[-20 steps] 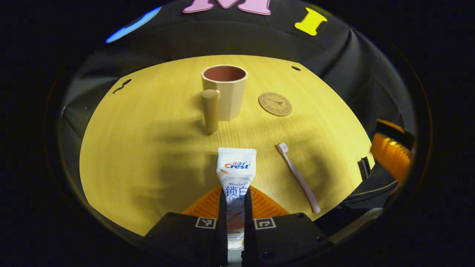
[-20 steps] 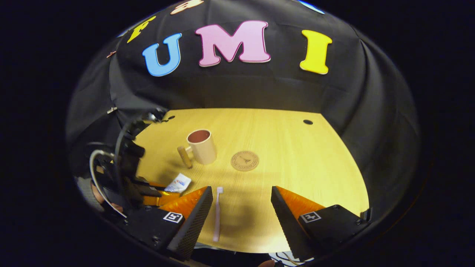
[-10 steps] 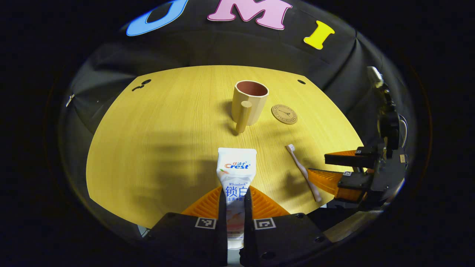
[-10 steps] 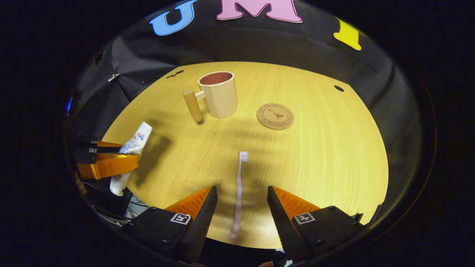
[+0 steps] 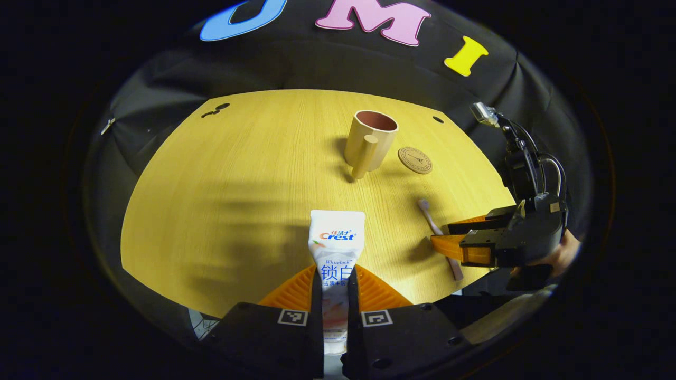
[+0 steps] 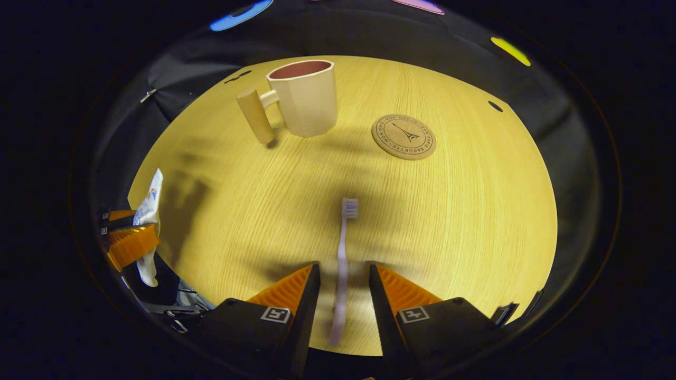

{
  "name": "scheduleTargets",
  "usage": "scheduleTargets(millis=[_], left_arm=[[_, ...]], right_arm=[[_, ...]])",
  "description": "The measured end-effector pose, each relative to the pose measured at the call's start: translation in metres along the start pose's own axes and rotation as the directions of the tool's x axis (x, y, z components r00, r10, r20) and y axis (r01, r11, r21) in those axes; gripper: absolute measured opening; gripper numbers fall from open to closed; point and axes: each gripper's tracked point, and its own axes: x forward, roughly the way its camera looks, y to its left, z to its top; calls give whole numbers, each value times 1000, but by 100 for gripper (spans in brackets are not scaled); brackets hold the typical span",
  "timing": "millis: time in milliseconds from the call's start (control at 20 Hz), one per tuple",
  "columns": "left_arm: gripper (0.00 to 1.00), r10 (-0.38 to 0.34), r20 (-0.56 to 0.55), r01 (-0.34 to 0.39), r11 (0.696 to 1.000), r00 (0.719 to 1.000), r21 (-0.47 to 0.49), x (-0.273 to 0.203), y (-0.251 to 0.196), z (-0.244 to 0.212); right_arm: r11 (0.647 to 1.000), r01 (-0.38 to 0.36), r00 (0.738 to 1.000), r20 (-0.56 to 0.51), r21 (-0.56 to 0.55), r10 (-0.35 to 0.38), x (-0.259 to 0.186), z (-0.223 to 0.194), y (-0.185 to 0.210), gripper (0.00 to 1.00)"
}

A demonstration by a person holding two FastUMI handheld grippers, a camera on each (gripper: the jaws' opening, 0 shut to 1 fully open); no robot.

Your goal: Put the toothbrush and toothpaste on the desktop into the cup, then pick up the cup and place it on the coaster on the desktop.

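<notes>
Gripping the toothpaste (image 5: 336, 248) between both fingers, the left gripper (image 5: 335, 287) holds the tube above the desktop (image 5: 222, 174), crimped end forward. Ahead of it and a little to the right stands the cup (image 5: 369, 138), its handle turned toward the gripper, with the coaster (image 5: 415, 160) just beside it on the right. The right gripper (image 6: 344, 285) is released, one finger on each side of the toothbrush (image 6: 342, 264) handle, not yet pressing it; the brush lies flat, bristles forward.
</notes>
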Motion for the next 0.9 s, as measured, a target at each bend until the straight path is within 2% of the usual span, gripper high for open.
scheduleTargets(millis=[50, 250, 350, 400, 450, 500, 600, 700, 900], left_arm=[[22, 1, -2, -1, 1000, 1000, -7, 0, 0, -2], [22, 11, -3, -11, 999, 1000, -42, -1, 0, -4], [22, 18, -3, -18, 998, 1000, -64, 0, 0, -6], [22, 22, -2, -22, 997, 1000, -74, -1, 0, -6], [22, 28, 1, -28, 996, 1000, -83, -2, 0, -6], [22, 33, 4, -32, 995, 999, -91, -2, 0, -5], [22, 38, 22, -35, 993, 999, -113, -4, 0, -2], [22, 30, 53, -23, 991, 998, -130, -9, -2, 4], [23, 41, 134, -22, 990, 990, -140, -27, -5, 22]], right_arm=[[1000, 1, 1000, 10, 4, -1, 1, 4, 0, 56], [999, -14, 1000, -11, -31, 14, 1, 2, 0, 49], [998, -23, 999, -28, -58, 22, -1, -1, 4, 17], [997, -24, 999, -35, -70, 22, 0, -3, 5, 25], [996, -29, 999, -29, -88, 27, 1, -1, 7, 9], [995, -37, 999, -29, -93, 35, -1, -1, 6, 6], [995, -73, 997, -6, -62, 72, 0, 1, 7, 6], [991, -131, 989, 65, -7, 132, -6, 9, 9, 6], [971, -238, 948, 217, -5, 233, -32, 31, 11, 6]])
